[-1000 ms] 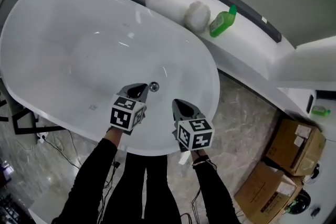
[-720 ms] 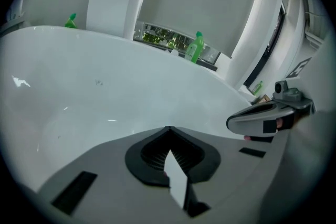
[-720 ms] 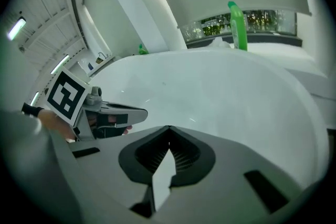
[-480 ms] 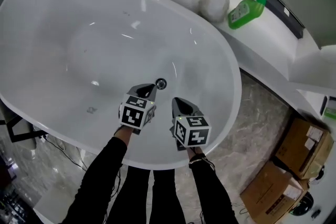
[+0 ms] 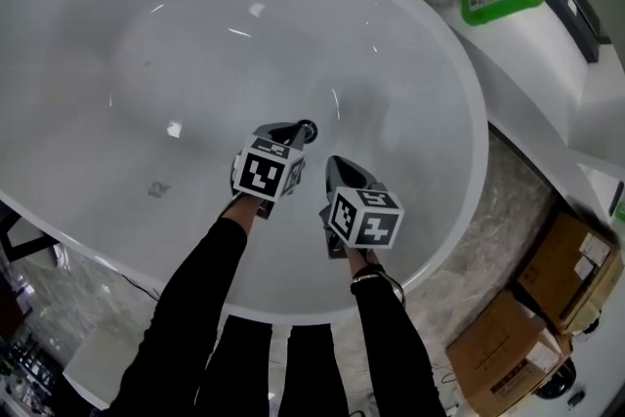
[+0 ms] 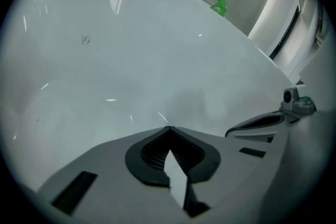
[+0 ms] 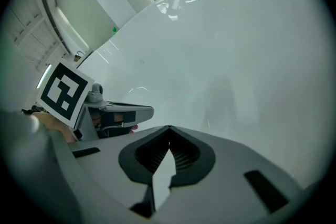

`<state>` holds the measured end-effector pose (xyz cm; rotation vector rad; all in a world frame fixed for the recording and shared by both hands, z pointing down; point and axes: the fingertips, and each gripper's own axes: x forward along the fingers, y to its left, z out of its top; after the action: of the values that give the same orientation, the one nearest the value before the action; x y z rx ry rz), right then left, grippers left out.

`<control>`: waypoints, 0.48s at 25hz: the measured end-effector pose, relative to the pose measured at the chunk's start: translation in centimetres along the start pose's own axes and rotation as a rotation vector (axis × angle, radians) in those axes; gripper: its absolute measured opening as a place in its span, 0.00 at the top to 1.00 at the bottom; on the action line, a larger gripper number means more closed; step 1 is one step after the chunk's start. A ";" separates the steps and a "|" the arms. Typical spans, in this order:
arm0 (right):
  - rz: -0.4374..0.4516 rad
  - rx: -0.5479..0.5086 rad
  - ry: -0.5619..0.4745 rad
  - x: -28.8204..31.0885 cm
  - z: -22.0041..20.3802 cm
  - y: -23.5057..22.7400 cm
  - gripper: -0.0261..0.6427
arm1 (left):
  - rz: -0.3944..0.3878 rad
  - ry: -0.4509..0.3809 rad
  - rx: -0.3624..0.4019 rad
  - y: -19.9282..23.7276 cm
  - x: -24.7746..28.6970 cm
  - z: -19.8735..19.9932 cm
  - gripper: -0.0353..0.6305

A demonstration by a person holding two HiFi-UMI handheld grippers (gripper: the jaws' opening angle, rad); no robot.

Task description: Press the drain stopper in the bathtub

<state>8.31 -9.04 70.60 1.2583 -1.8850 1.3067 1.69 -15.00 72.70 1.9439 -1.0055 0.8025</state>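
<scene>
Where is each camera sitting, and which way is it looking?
Head view: on the person's head, looking steeply down into the bathtub; both sleeves, left gripper and right gripper show.
Left gripper view: rides the left gripper, faces the bathtub wall along its shut jaws; right gripper at right.
Right gripper view: rides the right gripper, likewise; left gripper at left.
Both gripper views share the bathtub wall.

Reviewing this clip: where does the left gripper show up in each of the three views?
Head view: left gripper at centre, jaws shut, tip just left of the drain stopper.
Left gripper view: left gripper, its own shut jaws, at bottom centre.
Right gripper view: left gripper at middle left, seen side-on.
Shared landmark: the white bathtub behind it in every view.
</scene>
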 end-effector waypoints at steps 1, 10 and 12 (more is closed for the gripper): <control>-0.006 0.008 0.001 0.4 -0.2 -0.3 0.96 | -0.003 0.008 -0.008 0.2 0.8 -0.4 0.94; -0.020 0.046 0.048 4.0 -3.7 -2.3 0.96 | -0.016 0.084 -0.044 1.2 6.3 -5.0 0.94; -0.030 0.049 0.053 4.5 -3.9 -2.6 0.96 | -0.015 0.096 -0.053 1.5 7.2 -5.8 0.94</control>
<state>8.39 -7.51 76.91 1.2585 -1.8011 1.3649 2.84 -13.16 81.79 1.8480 -0.9441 0.8444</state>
